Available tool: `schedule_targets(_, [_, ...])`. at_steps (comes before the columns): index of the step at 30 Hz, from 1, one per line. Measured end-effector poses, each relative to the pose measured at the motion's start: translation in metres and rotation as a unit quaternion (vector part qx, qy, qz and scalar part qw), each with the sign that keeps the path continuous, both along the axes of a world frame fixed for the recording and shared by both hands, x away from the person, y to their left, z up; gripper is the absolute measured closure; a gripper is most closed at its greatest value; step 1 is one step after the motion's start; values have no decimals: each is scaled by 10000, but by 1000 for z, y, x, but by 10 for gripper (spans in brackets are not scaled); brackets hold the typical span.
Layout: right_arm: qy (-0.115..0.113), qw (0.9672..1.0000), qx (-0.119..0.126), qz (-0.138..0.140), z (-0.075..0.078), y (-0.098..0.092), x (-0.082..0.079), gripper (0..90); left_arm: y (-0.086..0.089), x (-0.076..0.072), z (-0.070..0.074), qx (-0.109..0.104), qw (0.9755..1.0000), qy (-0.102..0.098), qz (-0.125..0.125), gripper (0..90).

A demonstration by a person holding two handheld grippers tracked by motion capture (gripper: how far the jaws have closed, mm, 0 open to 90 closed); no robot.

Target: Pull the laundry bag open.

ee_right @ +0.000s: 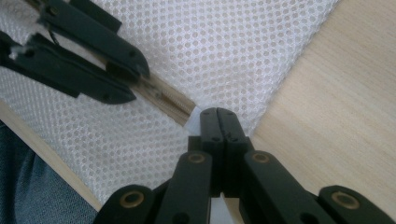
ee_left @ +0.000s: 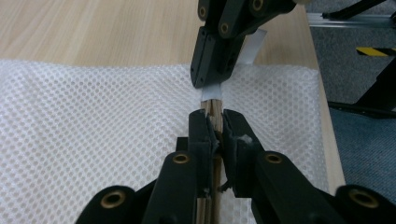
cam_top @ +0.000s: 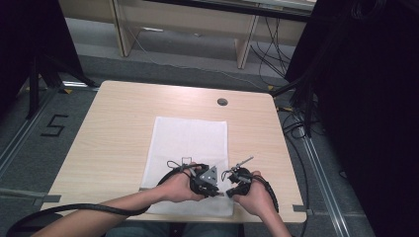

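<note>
A thin pale wooden stick (ee_left: pixel 214 112) hangs just above a white mesh mat (cam_top: pixel 190 138). My left gripper (ee_left: pixel 215 122) is shut on the stick, which runs back between its jaws. A white paper strip (ee_left: pixel 211 92) sits on the stick's far end, and my right gripper (ee_left: pixel 208 79) is shut on that strip. In the right gripper view, my right gripper (ee_right: pixel 218 115) pinches the white strip (ee_right: pixel 194 116), and the stick (ee_right: pixel 163 95) runs up-left into my left gripper (ee_right: pixel 128 79). From above, the left gripper (cam_top: pixel 217 191) and right gripper (cam_top: pixel 229 190) meet tip to tip near the mat's front edge.
The mat lies on a light wooden table (cam_top: pixel 113 138) with a round cable hole (cam_top: pixel 222 101) at the back. The table's front edge (ee_right: pixel 51 158) is just below the hands, with the person's blue trousers (ee_right: pixel 28 186) beyond it. Dark stands and cables flank the table.
</note>
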State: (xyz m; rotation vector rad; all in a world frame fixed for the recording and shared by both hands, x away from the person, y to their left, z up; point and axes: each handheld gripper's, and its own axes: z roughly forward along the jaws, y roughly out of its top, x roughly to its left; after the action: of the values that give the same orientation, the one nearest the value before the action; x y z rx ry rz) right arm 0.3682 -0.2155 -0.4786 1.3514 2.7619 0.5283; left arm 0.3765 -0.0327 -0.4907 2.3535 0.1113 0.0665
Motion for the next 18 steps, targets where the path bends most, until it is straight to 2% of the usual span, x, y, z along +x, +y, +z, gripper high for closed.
schedule_targets(1, [1,10000,6,1,0,0,0,900,1,-1,0,-30,9999,115,76,821])
schedule_targets(2, [-5,10000,2,-4,0,0,0,900,2,1,1,13,10000,26,-15,821])
schedule_targets(4, [-13,10000,-8,23,-1,0,1,900,2,0,1,-13,10000,71,18,821])
schedule_targets(5, [-39,10000,-21,19,-1,0,0,900,1,-1,1,-27,10000,9,15,821])
schedule_targets(9, [38,10000,-3,-76,0,1,-1,900,1,-1,1,-43,10000,24,17,821])
schedule_targets(11, [13,10000,-48,-29,0,1,-1,900,1,-1,1,-31,10000,2,4,821])
schedule_targets(12, [-52,10000,-57,-3,-1,1,0,900,2,-1,1,-30,10000,58,40,821])
schedule_targets(13, [-3,10000,-25,-41,0,1,-1,900,3,-1,1,-33,10000,72,43,821])
schedule_targets(18, [5,10000,-5,-27,0,0,0,900,3,-1,1,-23,10000,-1,4,821])
